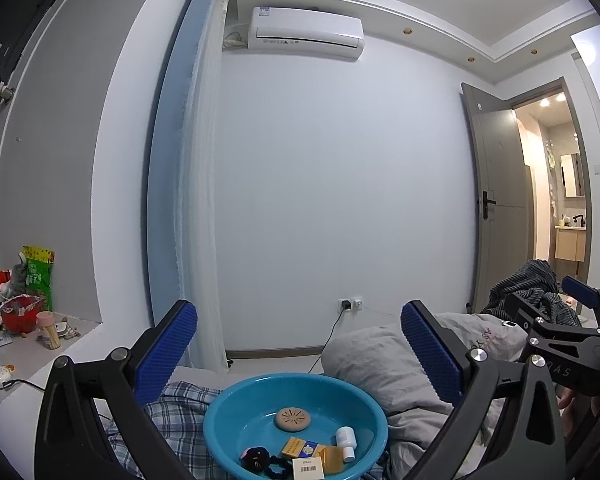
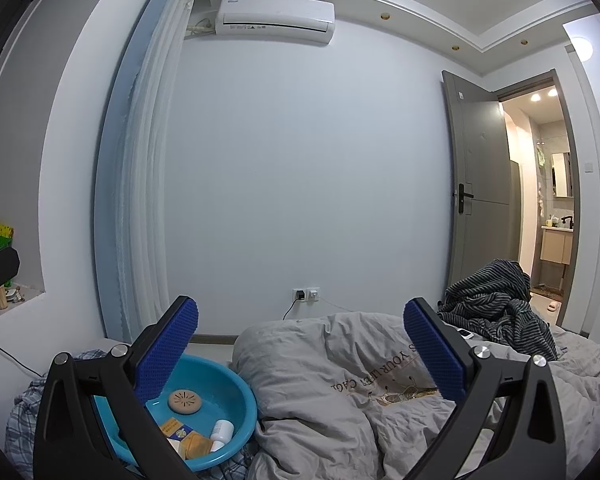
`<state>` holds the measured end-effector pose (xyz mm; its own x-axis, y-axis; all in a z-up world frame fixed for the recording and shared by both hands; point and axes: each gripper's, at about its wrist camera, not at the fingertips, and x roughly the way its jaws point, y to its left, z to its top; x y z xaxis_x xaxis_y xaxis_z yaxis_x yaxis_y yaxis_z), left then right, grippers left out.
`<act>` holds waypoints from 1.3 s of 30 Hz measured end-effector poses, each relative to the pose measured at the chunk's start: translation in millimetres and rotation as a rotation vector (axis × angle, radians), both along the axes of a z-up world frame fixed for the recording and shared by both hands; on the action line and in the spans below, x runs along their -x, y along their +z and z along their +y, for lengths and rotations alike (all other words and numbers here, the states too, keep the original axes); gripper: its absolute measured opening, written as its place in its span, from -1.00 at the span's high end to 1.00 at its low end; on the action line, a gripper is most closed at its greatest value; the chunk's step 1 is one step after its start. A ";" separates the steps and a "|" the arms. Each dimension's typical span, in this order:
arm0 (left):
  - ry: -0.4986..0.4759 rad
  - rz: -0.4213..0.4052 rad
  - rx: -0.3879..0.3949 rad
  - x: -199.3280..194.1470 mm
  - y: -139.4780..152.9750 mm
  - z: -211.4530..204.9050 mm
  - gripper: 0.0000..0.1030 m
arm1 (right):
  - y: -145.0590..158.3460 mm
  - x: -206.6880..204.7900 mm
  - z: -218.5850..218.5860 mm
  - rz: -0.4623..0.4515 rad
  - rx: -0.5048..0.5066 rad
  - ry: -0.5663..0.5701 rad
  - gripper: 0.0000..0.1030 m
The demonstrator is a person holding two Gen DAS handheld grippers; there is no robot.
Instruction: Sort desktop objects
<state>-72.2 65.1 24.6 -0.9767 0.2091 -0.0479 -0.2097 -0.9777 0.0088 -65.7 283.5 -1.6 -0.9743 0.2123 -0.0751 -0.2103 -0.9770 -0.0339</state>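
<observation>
A bed (image 2: 580,376) carries a blue basin (image 1: 224,412), grey duvet (image 2: 340,380) and striped garment (image 2: 496,300)

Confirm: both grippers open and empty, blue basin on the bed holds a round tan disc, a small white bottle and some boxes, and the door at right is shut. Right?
Not quite: the door stands open, with the lit bathroom visible past it in the right wrist view. The rest holds: left gripper and right gripper open and empty, basin holding the disc, bottle and boxes.

Each gripper, left gripper (image 1: 298,354) and right gripper (image 2: 300,350), has black angular linkage arms with silver round screws. The fingers (image 1: 168,350) carry blue pads with a fine dotted texture.
</observation>
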 end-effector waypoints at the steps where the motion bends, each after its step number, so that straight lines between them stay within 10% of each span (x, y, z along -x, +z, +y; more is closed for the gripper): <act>1: -0.001 0.000 0.001 0.1 0.0 0.0 -1.00 | 0.0 -0.1 0.6 0.001 0.001 0.000 -0.99; 39: -0.015 -0.043 0.034 10.9 -0.4 11.8 -1.00 | 6.2 -5.9 21.8 0.031 0.054 -0.047 -0.99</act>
